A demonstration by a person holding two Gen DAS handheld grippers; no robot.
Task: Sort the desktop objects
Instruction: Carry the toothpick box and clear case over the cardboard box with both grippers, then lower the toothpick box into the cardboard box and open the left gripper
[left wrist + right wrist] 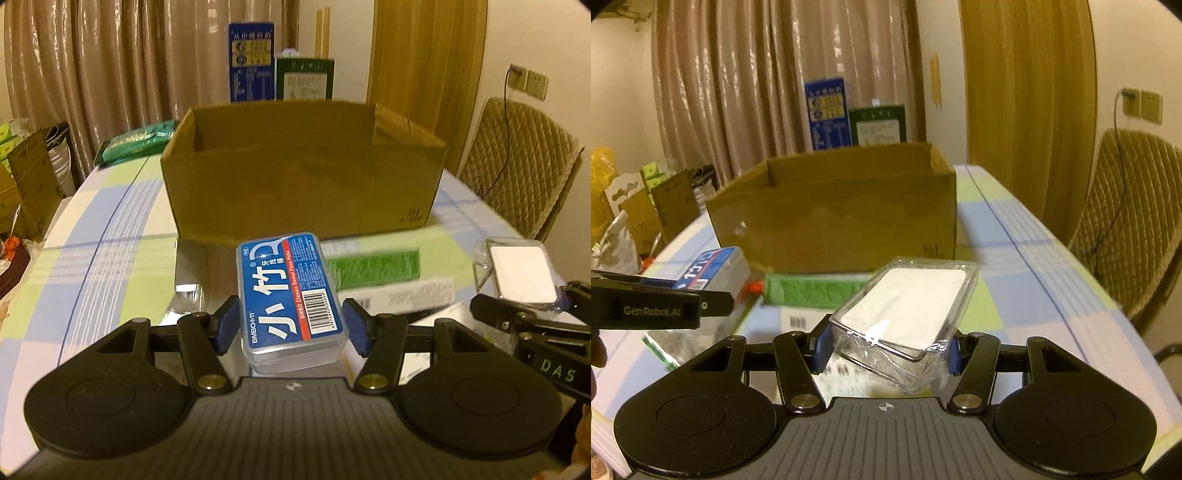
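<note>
The left claw (291, 325) pinches a clear floss-pick box (290, 295) with a blue label between its blue pads, holding it off the checked surface (103, 236). The right claw (886, 350) pinches a clear wrapped case (905, 314) with a white face, tilted, also lifted above the surface. Both held items sit in front of an open cardboard box (303, 181) standing on the surface, near its front wall but apart from it. A green packet (816, 290) lies flat on the surface between the claws and the cardboard box. A quilted chair (517, 166) stands at the right of the surface
</note>
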